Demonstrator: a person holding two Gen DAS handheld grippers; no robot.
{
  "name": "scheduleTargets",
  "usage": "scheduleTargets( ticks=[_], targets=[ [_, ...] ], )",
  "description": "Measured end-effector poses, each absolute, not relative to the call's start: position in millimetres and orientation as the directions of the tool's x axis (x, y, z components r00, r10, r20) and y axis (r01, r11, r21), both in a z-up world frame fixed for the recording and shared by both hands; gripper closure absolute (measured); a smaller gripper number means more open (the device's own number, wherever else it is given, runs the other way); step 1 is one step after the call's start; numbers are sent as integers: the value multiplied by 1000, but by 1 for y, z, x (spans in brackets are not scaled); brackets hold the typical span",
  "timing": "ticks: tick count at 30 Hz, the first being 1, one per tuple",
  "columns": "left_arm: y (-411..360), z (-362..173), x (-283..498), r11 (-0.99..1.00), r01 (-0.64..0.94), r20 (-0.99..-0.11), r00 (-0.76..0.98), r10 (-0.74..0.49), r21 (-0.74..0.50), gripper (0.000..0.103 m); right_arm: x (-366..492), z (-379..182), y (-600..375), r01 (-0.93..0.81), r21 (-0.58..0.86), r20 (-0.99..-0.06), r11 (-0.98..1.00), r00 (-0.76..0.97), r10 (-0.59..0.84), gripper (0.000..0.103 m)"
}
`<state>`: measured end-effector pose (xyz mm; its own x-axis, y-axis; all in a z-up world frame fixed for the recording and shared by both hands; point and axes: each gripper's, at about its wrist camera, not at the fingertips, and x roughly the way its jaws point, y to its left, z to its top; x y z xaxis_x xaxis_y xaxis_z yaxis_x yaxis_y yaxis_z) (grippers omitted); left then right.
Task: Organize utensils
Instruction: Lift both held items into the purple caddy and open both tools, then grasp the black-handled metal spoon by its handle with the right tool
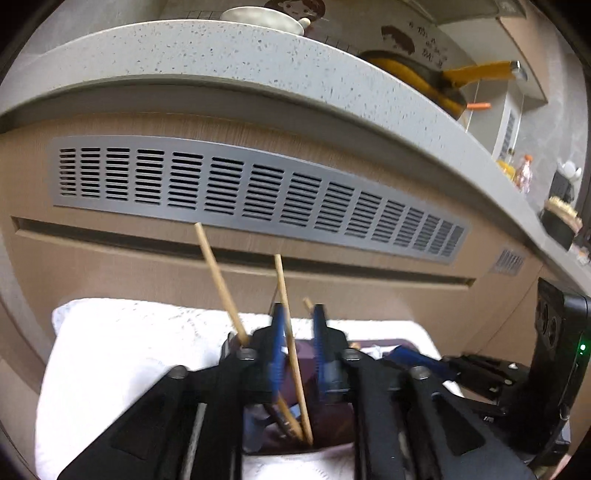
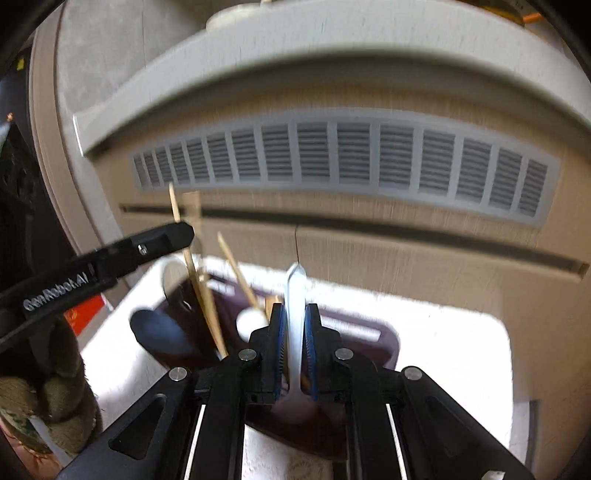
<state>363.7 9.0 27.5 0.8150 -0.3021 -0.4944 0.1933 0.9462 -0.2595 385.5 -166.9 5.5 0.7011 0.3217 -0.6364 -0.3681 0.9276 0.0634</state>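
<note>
My left gripper (image 1: 298, 314) has its blue-padded jaws a little apart, with a wooden chopstick (image 1: 290, 332) standing between them and resting against the left pad. More chopsticks (image 1: 221, 280) stand in a dark purple holder (image 1: 325, 424) below, on a white cloth (image 1: 122, 350). My right gripper (image 2: 294, 317) is shut on a clear plastic utensil handle (image 2: 295, 295), upright over the same purple holder (image 2: 373, 339). In the right wrist view the left gripper's finger (image 2: 162, 240) reaches in beside the chopsticks (image 2: 201, 291). A white spoon (image 2: 251, 325) and a dark blue spoon (image 2: 162, 332) lie in the holder.
A wooden cabinet front with a grey vent grille (image 1: 258, 188) stands close ahead under a speckled countertop (image 1: 229, 48). A yellow-handled pan (image 1: 443, 81) and a bowl (image 1: 262, 18) sit on the counter. The other gripper's body (image 1: 554, 369) is at right.
</note>
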Motion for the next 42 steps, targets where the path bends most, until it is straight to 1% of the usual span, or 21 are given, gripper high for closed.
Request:
scheduleTargets(
  ticks=[1, 2, 5, 6, 7, 8, 9, 12, 15, 16, 18, 20, 23, 27, 31, 32, 33, 35, 42],
  targets=[
    [8, 28, 364, 950, 188, -504, 812, -294, -251, 69, 383, 4, -167, -362, 48, -636, 931, 707, 308, 76],
    [6, 28, 360, 953, 183, -515, 809, -286, -241, 68, 379, 4, -166, -358, 33, -630, 933, 717, 298, 71],
    [5, 32, 351, 968, 157, -542, 805, -242, -198, 67, 365, 11, -169, -357, 6, -609, 934, 739, 286, 70],
    [5, 32, 347, 970, 153, -547, 804, -233, -189, 66, 360, 14, -172, -351, -6, -601, 936, 750, 277, 67],
    [5, 33, 344, 971, 154, -551, 802, -231, -183, 63, 355, 16, -175, -342, -18, -593, 940, 760, 265, 66],
    [5, 34, 340, 972, 155, -556, 799, -229, -177, 59, 351, 19, -178, -334, -26, -588, 942, 767, 255, 61],
    [4, 35, 334, 973, 158, -556, 800, -226, -167, 57, 348, 23, -180, -327, -31, -586, 944, 772, 248, 56],
    [2, 37, 317, 976, 170, -559, 800, -218, -139, 54, 331, 28, -192, -302, -43, -583, 952, 782, 222, 54],
    [1, 37, 302, 976, 177, -563, 798, -216, -124, 45, 317, 30, -204, -281, -50, -586, 958, 785, 200, 54],
    [1, 37, 297, 977, 180, -566, 796, -215, -119, 41, 312, 30, -207, -275, -49, -587, 960, 786, 195, 53],
    [0, 35, 287, 977, 185, -573, 792, -210, -104, 36, 300, 28, -218, -261, -47, -590, 964, 786, 184, 46],
    [1, 30, 279, 979, 186, -583, 787, -201, -86, 30, 292, 22, -225, -246, -46, -600, 968, 782, 170, 43],
    [10, 14, 265, 983, 167, -620, 764, -180, -80, 26, 285, 9, -232, -231, -33, -630, 972, 760, 159, 41],
    [28, -15, 248, 987, 120, -707, 689, -160, -107, 26, 275, -24, -243, -220, -30, -704, 975, 697, 136, 40],
    [42, -36, 223, 988, 75, -758, 634, -152, -136, 26, 269, -58, -239, -241, -51, -765, 969, 633, 117, 41],
    [43, -39, 218, 987, 71, -765, 625, -156, -143, 26, 269, -65, -238, -246, -53, -776, 968, 620, 115, 43],
    [44, -42, 213, 986, 67, -769, 619, -159, -149, 26, 271, -72, -237, -254, -42, -791, 966, 599, 123, 55],
    [43, -45, 206, 985, 67, -777, 608, -164, -156, 26, 278, -84, -233, -267, -10, -815, 964, 560, 147, 69],
    [36, -48, 193, 988, 69, -798, 583, -154, -141, 26, 298, -91, -226, -250, -1, -812, 968, 565, 145, 69]
  ],
)
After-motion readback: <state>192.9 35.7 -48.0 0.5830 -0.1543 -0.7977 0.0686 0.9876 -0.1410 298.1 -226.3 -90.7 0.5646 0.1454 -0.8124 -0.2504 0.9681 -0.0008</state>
